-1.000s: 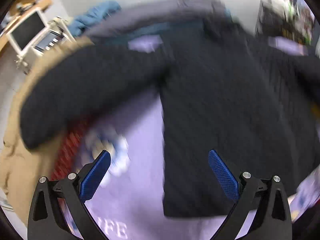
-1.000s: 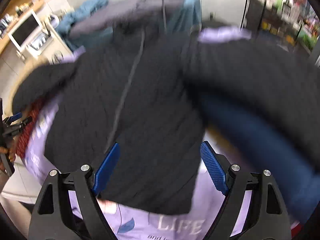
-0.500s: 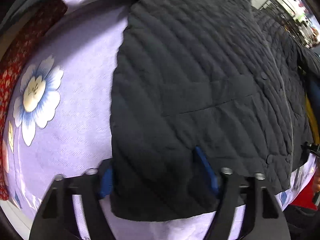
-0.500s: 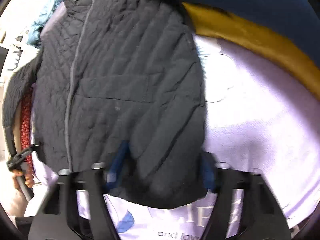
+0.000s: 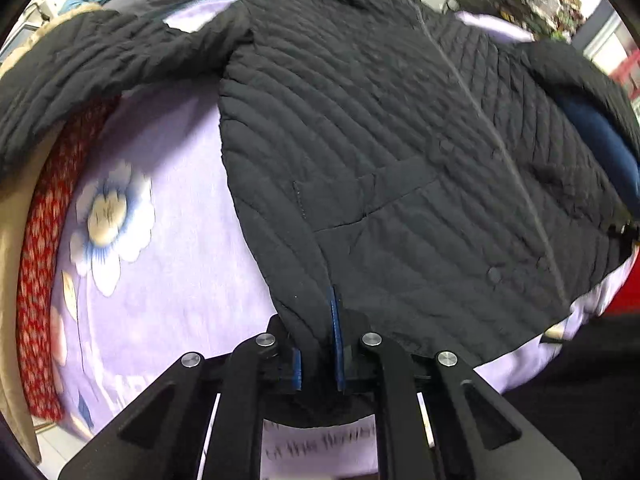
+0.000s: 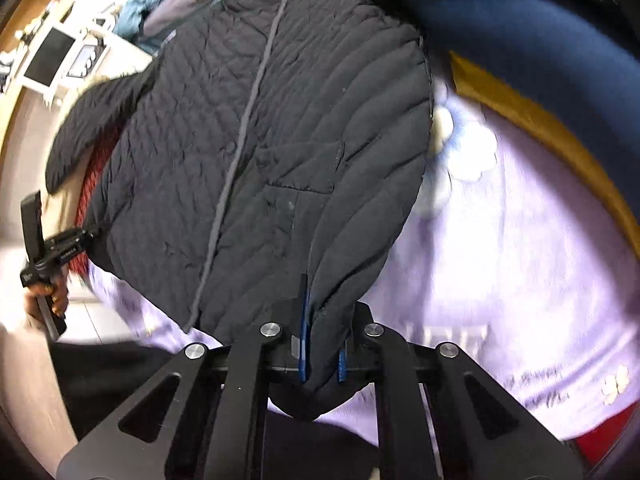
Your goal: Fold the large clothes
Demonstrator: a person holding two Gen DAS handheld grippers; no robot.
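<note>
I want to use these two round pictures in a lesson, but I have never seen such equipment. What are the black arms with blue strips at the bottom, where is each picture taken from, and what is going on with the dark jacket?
No robot here: a person holds a hand tool in each hand, each with a two-finger gripper and a wide-angle camera looking along its fingers. One picture comes from the left gripper, the other from the right gripper. A black quilted jacket lies spread front-up on a lilac flowered blanket. The blue strips are the gripper's pads; each gripper is closing on a pinch of the jacket's bottom hem, one near each lower corner. In the right picture, the person's hand holding the other tool shows at the left edge.
</note>
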